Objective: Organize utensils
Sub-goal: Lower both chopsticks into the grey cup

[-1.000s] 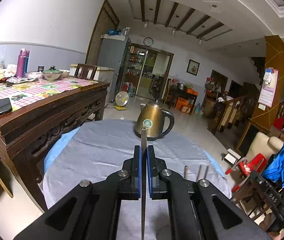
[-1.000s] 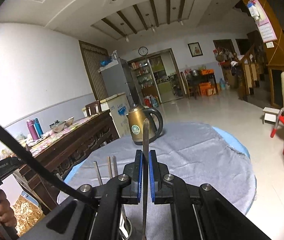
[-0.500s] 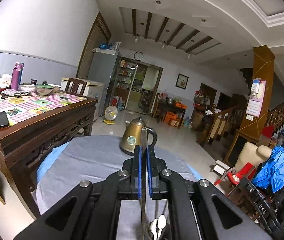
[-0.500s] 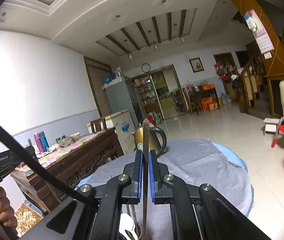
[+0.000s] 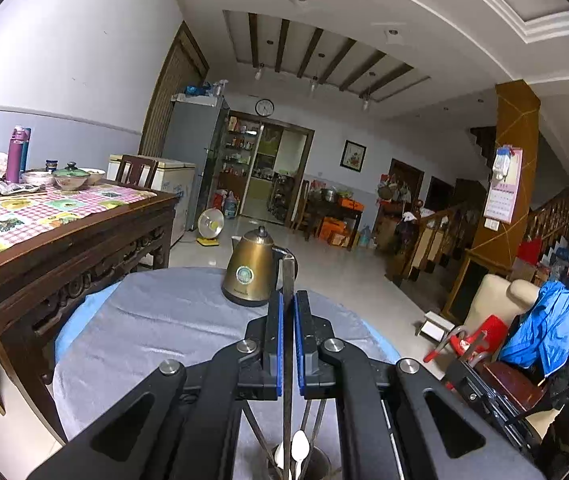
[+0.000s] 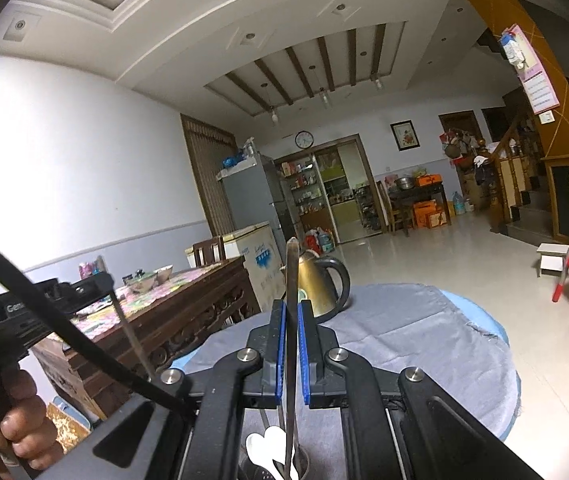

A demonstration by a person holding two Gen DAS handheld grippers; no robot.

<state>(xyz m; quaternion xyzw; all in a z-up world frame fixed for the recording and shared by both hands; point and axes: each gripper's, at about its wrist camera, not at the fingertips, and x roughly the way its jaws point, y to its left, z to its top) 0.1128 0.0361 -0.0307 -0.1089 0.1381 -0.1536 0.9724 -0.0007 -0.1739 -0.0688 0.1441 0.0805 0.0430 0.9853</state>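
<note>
Your views have tipped upward over the last second: the kettle [image 5: 250,272] sits lower and farther off than before, and a holder [image 5: 308,464] with white spoons [image 5: 298,446] has come into view directly under both tools. I read that as each utensil being brought over the holder for insertion, not yet released.

Your left hand-held gripper [image 5: 287,344] is pinching a thin utensil [image 5: 287,280] upright between its blue pads; its lower end runs down toward the holder mouth. Your right hand-held gripper [image 6: 291,344] likewise clamps a flat metal strip [image 6: 291,272] with a pointed tip, its lower end among the spoon bowls [image 6: 268,444]. Whether either end touches the holder I cannot tell.

Materials:
- The utensils are slim, rigid, dull grey metal.
- The spoons are glossy white, rounded.
- The holder appears cylindrical and dark; its rim is only partly visible.
- The surface [image 5: 156,320] is round, draped in wrinkled grey cloth over blue.
- The kettle is brushed bronze with a black handle.
</note>
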